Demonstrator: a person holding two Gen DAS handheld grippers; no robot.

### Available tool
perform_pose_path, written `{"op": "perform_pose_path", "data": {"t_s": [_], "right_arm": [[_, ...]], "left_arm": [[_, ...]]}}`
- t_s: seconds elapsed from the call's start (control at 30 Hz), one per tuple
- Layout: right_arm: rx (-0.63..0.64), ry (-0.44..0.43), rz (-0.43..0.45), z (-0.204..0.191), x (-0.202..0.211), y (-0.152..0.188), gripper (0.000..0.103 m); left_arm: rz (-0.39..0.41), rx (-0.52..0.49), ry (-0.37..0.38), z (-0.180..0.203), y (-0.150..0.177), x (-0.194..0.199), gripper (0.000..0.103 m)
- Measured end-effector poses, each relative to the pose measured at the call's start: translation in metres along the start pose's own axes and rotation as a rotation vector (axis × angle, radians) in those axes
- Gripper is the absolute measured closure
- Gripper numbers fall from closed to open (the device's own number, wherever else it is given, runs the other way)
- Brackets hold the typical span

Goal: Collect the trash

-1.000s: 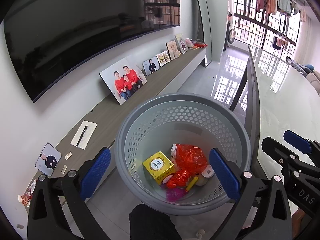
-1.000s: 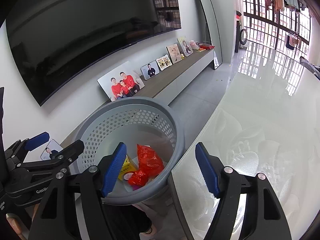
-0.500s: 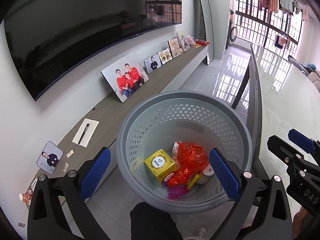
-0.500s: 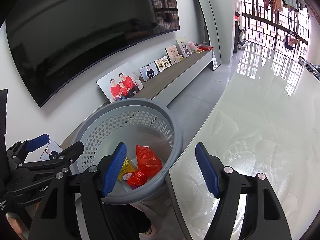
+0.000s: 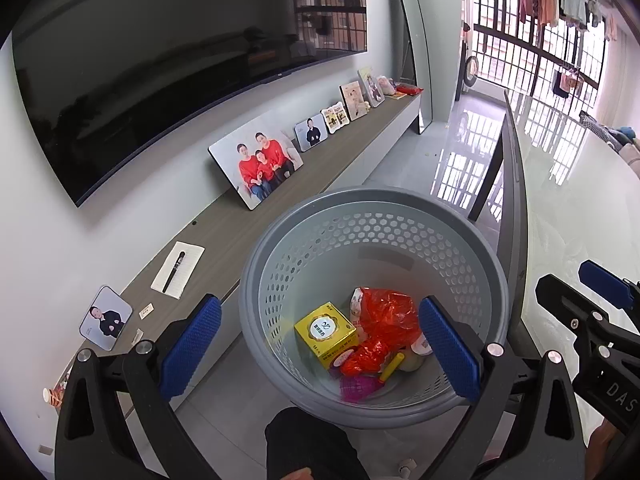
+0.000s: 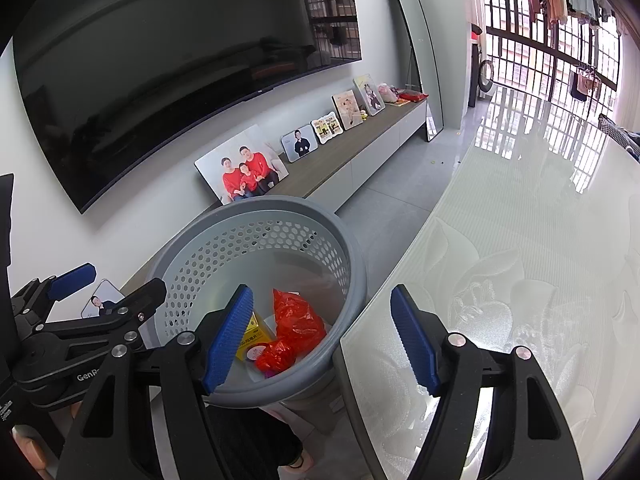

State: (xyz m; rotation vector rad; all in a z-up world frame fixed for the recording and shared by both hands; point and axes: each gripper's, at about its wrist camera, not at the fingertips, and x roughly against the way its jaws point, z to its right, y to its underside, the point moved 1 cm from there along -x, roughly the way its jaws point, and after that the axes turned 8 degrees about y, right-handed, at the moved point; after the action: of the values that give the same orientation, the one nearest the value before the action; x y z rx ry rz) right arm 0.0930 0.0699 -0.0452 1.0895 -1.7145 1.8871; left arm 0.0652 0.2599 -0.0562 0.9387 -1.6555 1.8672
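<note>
Barely any change since a second ago: basket a touch lower in the left view, both grippers steady. Left of the grey basket (image 5: 374,216), left hand-held gripper (image 5: 316,350) spread wide, empty. Inside the basket, collected already: yellow box (image 5: 324,330), red wrapper (image 5: 386,314), pink scrap (image 5: 358,386). Right of the basket, right hand-held gripper (image 6: 320,334) also parted, holding nothing, above the glass counter (image 6: 520,272), bare where visible. Collection judged nearly finished; trash below and ahead of both fingertips.
</note>
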Motion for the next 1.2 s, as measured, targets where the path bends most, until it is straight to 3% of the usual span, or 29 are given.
{"op": "perform_pose_path", "data": {"t_s": [1.2], "right_arm": [[-0.004, -0.005, 0.001, 0.0002, 0.0029, -0.0004, 0.035]], "left_arm": [[-0.01, 0.009, -0.004, -0.0015, -0.0019, -0.0019, 0.006]]}}
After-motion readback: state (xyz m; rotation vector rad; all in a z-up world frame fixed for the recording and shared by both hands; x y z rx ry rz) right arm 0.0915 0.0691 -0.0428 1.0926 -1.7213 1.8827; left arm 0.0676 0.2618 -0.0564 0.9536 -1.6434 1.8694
